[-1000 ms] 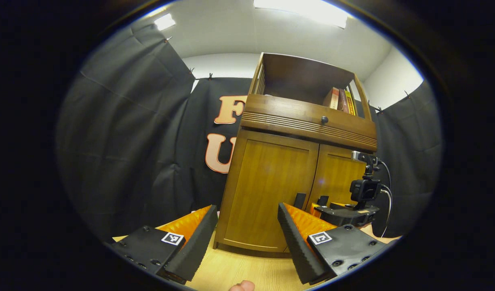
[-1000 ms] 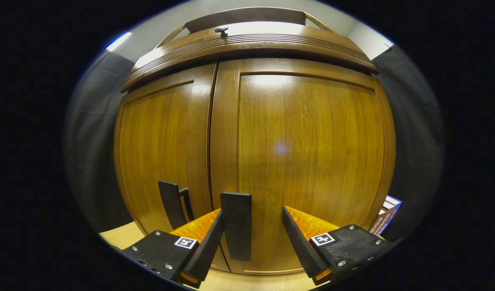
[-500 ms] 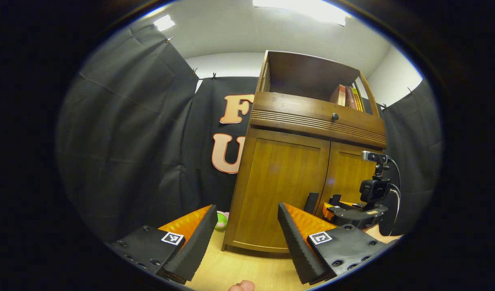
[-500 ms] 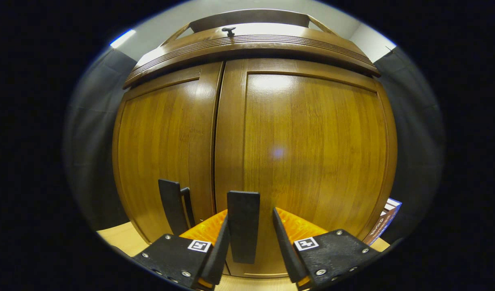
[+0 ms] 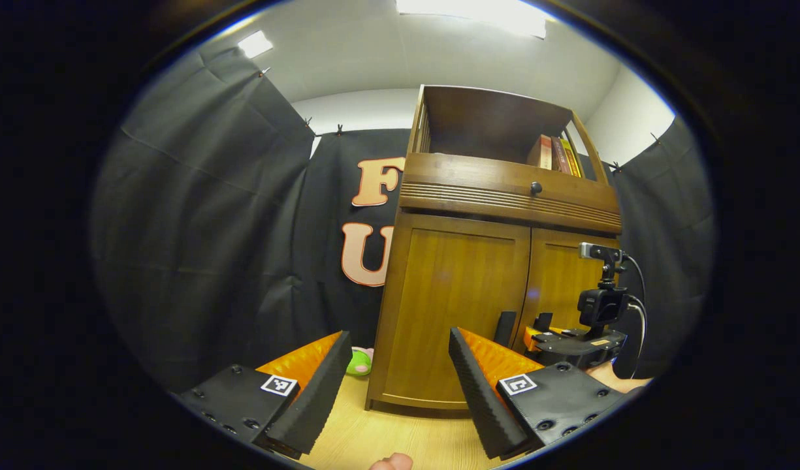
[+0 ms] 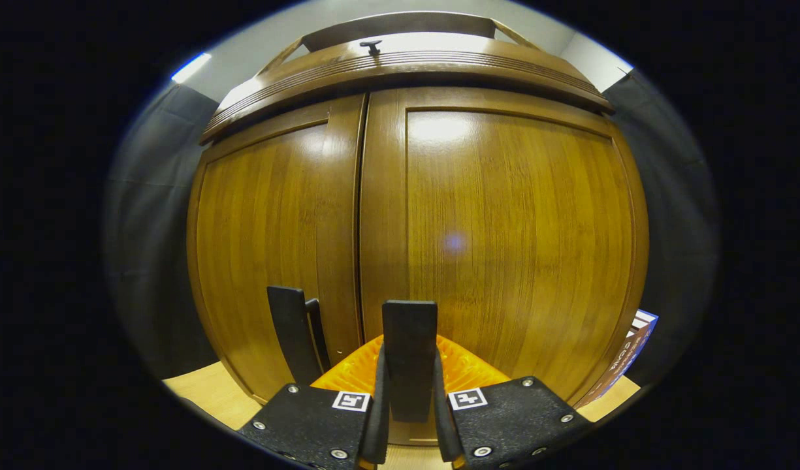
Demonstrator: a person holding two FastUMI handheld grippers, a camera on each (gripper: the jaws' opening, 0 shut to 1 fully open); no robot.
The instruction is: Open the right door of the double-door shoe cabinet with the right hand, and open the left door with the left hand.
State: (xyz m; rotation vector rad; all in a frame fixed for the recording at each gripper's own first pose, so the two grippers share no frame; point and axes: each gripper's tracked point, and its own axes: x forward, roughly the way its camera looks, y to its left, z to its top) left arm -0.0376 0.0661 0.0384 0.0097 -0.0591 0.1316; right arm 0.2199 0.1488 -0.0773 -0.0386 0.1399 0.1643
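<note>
In the right gripper view we see our right gripper point(image 6: 409, 418) clenched on the right door's handle point(image 6: 409, 339), both doors apparently closed. In the left gripper view our left gripper point(image 5: 396, 378) hangs released, well apart from the shoe cabinet point(image 5: 465, 294) ahead.

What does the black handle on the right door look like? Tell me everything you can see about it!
The right door's handle is a flat, matte black upright bar that looks like plastic or painted metal. It stands near the door's inner edge, low on the brown wooden right door, which looks shut. The right gripper is closed on it, one finger pressing each side. A matching handle on the left door stands free beside it.
</note>
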